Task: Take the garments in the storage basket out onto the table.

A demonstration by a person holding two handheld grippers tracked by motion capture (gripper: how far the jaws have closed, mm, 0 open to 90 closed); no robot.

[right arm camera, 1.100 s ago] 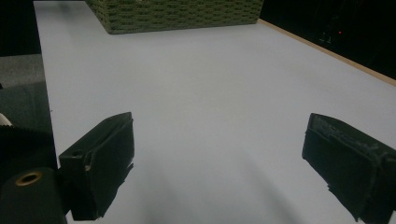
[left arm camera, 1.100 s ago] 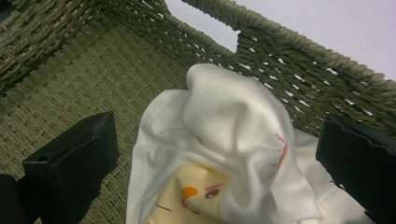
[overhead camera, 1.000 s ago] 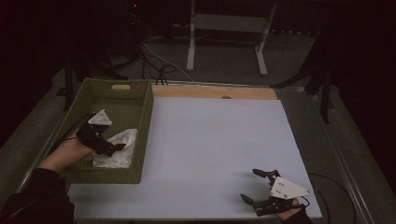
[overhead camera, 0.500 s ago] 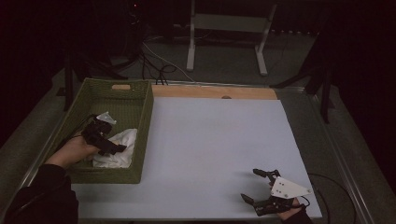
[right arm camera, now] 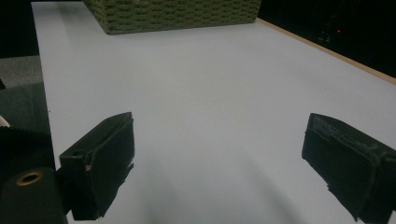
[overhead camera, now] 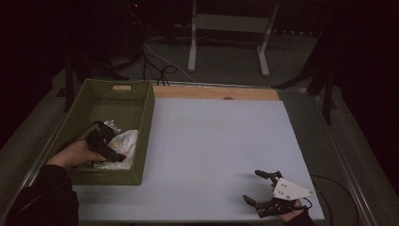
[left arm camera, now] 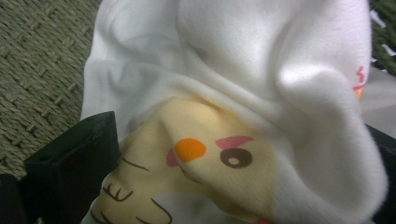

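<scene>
Left gripper (overhead camera: 112, 151) in green basket (overhead camera: 147, 113) at 9 o'clock, jaws either side of white printed cloth (left arm camera: 233, 93); whether they pinch it, cannot tell. Right gripper (overhead camera: 259, 188) at 5 o'clock, jaws spread, hand cut off.

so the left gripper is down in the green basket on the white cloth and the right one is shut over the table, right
Not quite: the right gripper is open, its fingers set wide apart above the white table, as the right gripper view shows. The left gripper is in the green basket on the white cloth.

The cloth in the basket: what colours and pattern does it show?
White cloth with a yellow cartoon print, clearest in the left gripper view.
</scene>
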